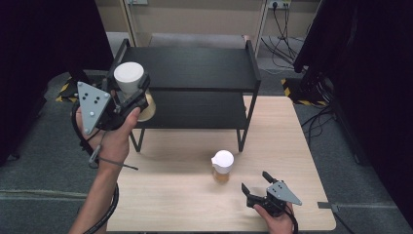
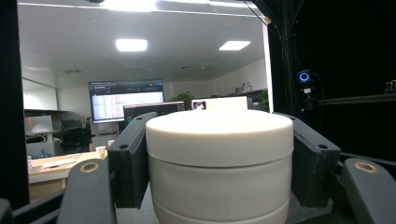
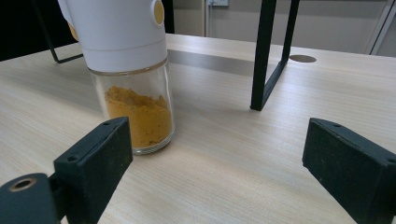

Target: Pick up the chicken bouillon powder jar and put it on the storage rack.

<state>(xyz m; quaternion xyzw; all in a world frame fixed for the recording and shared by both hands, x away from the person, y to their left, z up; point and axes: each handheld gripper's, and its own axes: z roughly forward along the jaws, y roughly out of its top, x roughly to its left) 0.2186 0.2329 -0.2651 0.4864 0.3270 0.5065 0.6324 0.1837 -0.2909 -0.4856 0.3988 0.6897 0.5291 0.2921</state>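
**White-capped jar gripped at the shelf's left end**

The white-capped jar [image 1: 129, 78] is held up in the air at about ten o'clock from the table's middle, just off the left end of the black shelf rack [image 1: 195, 68]. Its long axis runs toward the high camera, cap end facing up; in the high view the round white top is nearly face-on, with a tan patch showing beneath it by the rack's lower tier. In the left gripper view the jar [image 2: 219, 168] stands upright between the jaws, cap uppermost.

The left hand-held gripper [image 1: 127, 96] is clamped on this jar, one black jaw pressed to each side of the white body. The person's left hand [image 1: 111, 139] holds the gripper from below.

At about five o'clock from the held jar, on the light wooden table [image 1: 170, 195], stands a second jar [image 1: 222, 165], upright, white cap on top, orange powder in its glass base. It is in front of the rack's right leg.

The right hand-held gripper [image 1: 257, 184] lies low near the table's near edge, at four o'clock from the second jar, its jaws spread apart with nothing between them. In the right gripper view that jar [image 3: 128, 74] is just beyond the left jaw, not touching it.
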